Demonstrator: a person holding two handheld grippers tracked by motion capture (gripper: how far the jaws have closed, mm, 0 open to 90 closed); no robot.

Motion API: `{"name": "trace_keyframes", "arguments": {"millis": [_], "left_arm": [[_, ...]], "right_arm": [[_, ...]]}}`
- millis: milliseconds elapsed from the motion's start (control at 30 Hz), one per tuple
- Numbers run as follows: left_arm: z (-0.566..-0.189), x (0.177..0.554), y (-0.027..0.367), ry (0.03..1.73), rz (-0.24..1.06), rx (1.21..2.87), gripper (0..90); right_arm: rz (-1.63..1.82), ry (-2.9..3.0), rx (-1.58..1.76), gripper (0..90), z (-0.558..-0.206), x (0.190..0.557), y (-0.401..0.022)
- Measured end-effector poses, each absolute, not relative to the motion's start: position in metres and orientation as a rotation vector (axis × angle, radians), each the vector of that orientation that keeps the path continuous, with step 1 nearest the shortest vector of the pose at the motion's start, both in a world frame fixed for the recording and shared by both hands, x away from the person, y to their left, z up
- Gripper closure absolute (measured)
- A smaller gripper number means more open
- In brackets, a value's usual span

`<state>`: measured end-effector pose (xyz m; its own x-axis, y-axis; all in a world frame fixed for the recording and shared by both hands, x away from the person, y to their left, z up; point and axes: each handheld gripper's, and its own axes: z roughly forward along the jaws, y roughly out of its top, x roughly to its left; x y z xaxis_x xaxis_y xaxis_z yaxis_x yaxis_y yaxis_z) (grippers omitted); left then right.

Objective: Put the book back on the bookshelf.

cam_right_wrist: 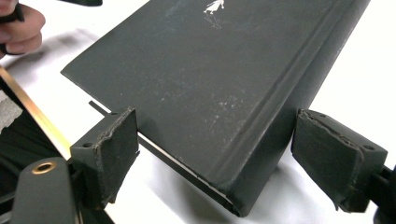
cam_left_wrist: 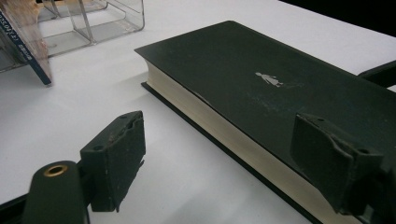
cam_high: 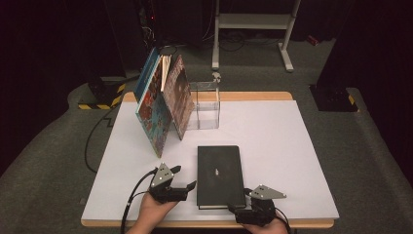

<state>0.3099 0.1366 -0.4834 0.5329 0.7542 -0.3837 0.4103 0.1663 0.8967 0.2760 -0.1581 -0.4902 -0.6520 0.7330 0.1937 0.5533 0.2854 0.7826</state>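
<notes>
I have a gripper in each hand at the near edge of the white table, and the dark hardcover book lies flat between them, front cover up, its near end close to the table edge. My left gripper sits just beside the book's page edge with its jaws apart; in the left gripper view one pad stands over bare table and the other over the cover, neither visibly pressing. My right gripper is at the book's near spine corner, jaws also spread wide, with the corner reaching in between them but clear of both pads.

So I judge the job barely begun: the book rests on the table and nothing is gripped. Farther back, two illustrated books lean against a clear acrylic book stand, which looks to me like the place this one should join. What is left, as I read it, is nearly everything: closing on the book, lifting it, standing it upright and setting it beside the leaning ones.
</notes>
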Motion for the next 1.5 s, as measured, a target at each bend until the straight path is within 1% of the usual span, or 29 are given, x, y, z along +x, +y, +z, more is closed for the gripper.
{"name": "trace_keyframes", "arguments": {"millis": [567,600,633,800,933,1067,1300,1500], "left_arm": [[-0.483,0.310,0.137,1.066,0.331,1.456,18.7],[-0.483,0.310,0.138,1.067,0.332,1.455,18.7],[-0.483,0.310,0.138,1.069,0.331,1.452,18.7],[-0.481,0.310,0.140,1.067,0.329,1.446,18.7],[-0.481,0.310,0.142,1.069,0.329,1.441,18.7],[-0.481,0.310,0.140,1.068,0.319,1.442,18.7],[-0.480,0.309,0.140,1.065,0.323,1.442,18.7],[-0.480,0.309,0.140,1.063,0.323,1.448,18.7]], "right_arm": [[1.301,2.327,1.204,13.6,-0.485,0.291,-0.143],[1.299,2.291,1.215,20.7,-0.484,0.293,-0.142],[1.294,2.260,1.215,22.1,-0.483,0.295,-0.142],[1.288,2.279,1.220,21.5,-0.482,0.303,-0.142],[1.344,2.319,1.206,19.2,-0.486,0.289,-0.152],[1.267,2.358,1.177,18.8,-0.493,0.282,-0.150],[1.289,2.338,1.176,18.9,-0.490,0.284,-0.148],[1.265,2.337,1.162,18.1,-0.489,0.291,-0.138]]}}
